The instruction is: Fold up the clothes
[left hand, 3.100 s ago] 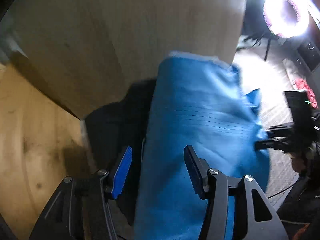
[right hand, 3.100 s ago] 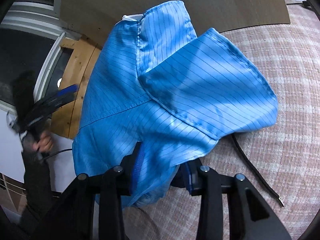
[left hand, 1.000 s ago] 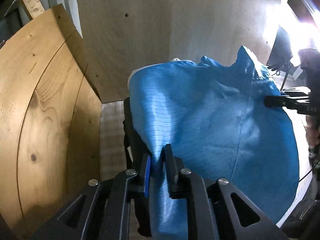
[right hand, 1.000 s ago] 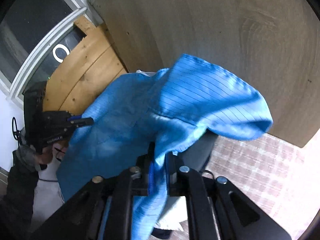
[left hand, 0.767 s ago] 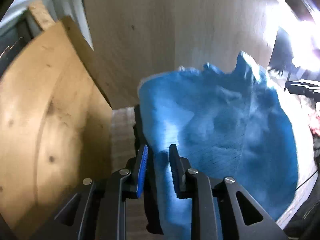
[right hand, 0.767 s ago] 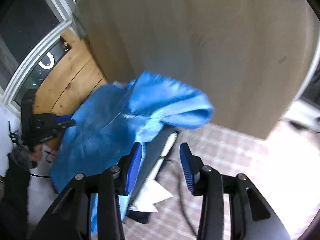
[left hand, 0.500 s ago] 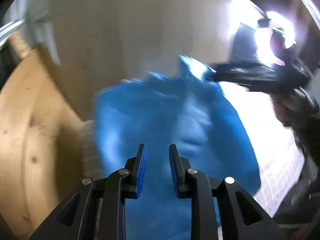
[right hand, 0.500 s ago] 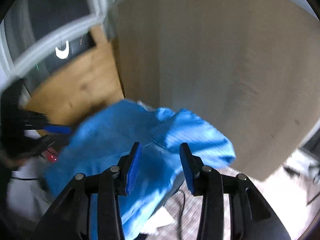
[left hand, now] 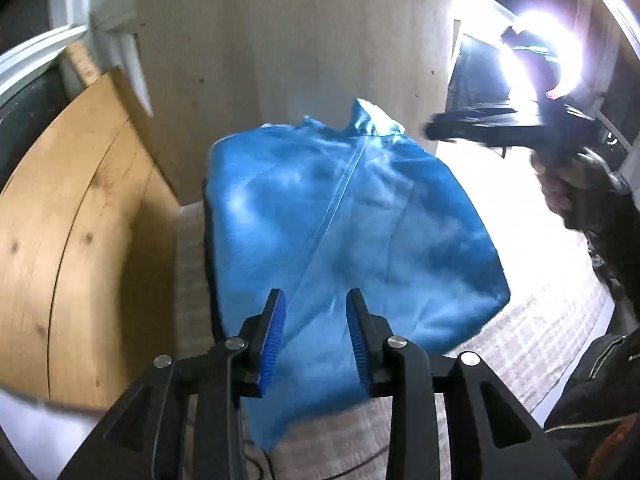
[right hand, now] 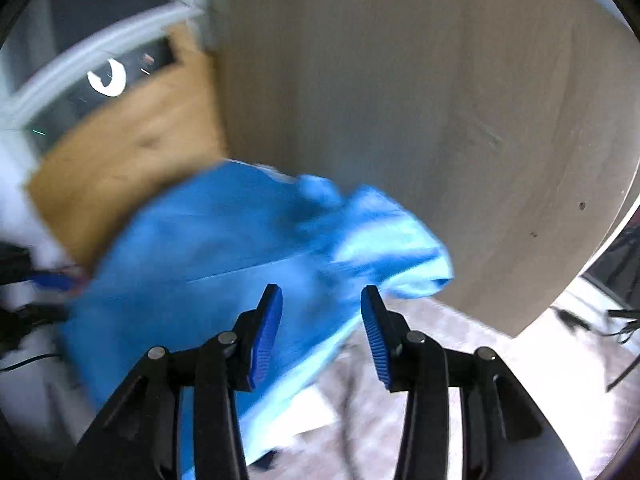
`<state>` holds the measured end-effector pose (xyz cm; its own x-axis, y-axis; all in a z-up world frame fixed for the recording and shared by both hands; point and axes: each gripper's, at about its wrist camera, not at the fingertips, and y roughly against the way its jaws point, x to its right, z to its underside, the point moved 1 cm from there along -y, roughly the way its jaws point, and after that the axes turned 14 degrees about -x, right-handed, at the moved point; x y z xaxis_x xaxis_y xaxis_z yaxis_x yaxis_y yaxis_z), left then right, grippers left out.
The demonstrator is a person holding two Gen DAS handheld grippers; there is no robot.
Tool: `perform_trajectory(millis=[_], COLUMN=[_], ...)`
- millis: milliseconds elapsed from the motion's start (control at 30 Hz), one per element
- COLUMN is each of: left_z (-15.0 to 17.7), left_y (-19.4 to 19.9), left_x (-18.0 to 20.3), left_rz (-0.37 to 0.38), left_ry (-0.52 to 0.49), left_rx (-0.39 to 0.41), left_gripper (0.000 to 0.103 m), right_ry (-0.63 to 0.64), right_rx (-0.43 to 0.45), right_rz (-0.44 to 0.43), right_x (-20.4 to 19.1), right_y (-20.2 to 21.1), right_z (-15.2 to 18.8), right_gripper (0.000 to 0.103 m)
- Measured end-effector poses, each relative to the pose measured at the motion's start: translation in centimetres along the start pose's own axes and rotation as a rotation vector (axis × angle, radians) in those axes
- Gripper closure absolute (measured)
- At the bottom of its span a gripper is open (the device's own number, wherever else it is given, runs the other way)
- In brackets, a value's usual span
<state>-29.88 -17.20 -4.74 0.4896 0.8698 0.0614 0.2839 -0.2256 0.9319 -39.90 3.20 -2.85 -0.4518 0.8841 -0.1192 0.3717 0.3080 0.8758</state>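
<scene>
Blue garment point(left hand: 340, 232): lies loosely draped over dark pile on checked cloth point(left hand: 532, 332), beside pale wood panel point(left hand: 296, 52).
Left gripper point(left hand: 314, 334), right gripper point(right hand: 320, 336): jaws just been opening, part-open, nothing gripped.
Risk: bunched top corner point(right hand: 384, 248) unfolds or slides; cause, uneven support underneath.

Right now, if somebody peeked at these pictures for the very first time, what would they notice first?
The bright blue garment grabs the eye: it lies spread in the middle, in front of a pale wooden board. Next, the left gripper with its blue-padded jaws open and empty at the bottom, the cloth lying beyond it. In the left wrist view a glaring light blazes at the upper right, behind the right gripper.
</scene>
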Motion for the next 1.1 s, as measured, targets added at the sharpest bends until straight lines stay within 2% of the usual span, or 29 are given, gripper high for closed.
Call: perform_trajectory(millis=[67, 133, 200, 300, 433, 467, 533, 600, 667, 733, 867, 1000, 1100], left_z=[1.2, 2.4, 3.1, 4.2, 5.2, 5.4, 6.3, 7.1, 7.6, 7.8, 8.3, 8.9, 9.2], left_y=[-0.9, -2.8, -4.4, -3.7, -1.5, -1.0, -0.2, 0.9, 1.1, 1.2, 0.7, 0.7, 1.0], left_x=[-0.8, -1.5, -2.3, -3.0, -2.7, -2.3, -1.2, 0.7, 1.9, 3.4, 6.1, 7.8, 8.6], left_rz=[-0.012, -0.043, -0.058, -0.062, -0.095, -0.097, -0.104, -0.111, -0.092, -0.064, -0.119, -0.087, -0.143], left_ry=[0.029, 0.062, 0.101, 0.163, 0.224, 0.231, 0.237, 0.239, 0.244, 0.242, 0.240, 0.270, 0.259], left_rx=[-0.018, -0.065, -0.097, -0.078, -0.027, -0.018, 0.003, 0.026, 0.039, 0.046, 0.018, 0.001, -0.012], left_gripper=[0.073, 0.073, 0.073, 0.073, 0.066, 0.062, 0.056, 0.047, 0.039, 0.038, 0.034, 0.029, 0.029], right_ry=[0.016, 0.026, 0.030, 0.038, 0.019, 0.002, -0.044, -0.088, -0.132, -0.182, -0.256, -0.318, -0.336], right_rx=[-0.002, -0.046, -0.131, -0.199, -0.197, -0.198, -0.195, -0.181, -0.165, -0.154, -0.138, -0.124, -0.121], right_rz=[-0.047, -0.056, -0.036, 0.025, 0.050, 0.063, 0.112, 0.158, 0.165, 0.162, 0.178, 0.176, 0.192], right_x=[-1.9, -3.7, -5.2, -6.8, -6.7, -6.3, -5.4, -4.6, -4.4, -4.0, -3.9, -3.8, -3.6], right_y=[0.6, -0.2, -2.7, -4.0, -1.0, -0.4, 1.2, 2.4, 3.9, 4.3, 4.8, 5.1, 5.9], right_z=[1.8, 4.2, 6.7, 9.8, 12.6, 13.1, 14.3, 15.1, 16.6, 17.5, 19.1, 20.8, 22.0], right_gripper=[0.060, 0.060, 0.060, 0.060, 0.059, 0.057, 0.044, 0.044, 0.044, 0.044, 0.044, 0.044, 0.044])
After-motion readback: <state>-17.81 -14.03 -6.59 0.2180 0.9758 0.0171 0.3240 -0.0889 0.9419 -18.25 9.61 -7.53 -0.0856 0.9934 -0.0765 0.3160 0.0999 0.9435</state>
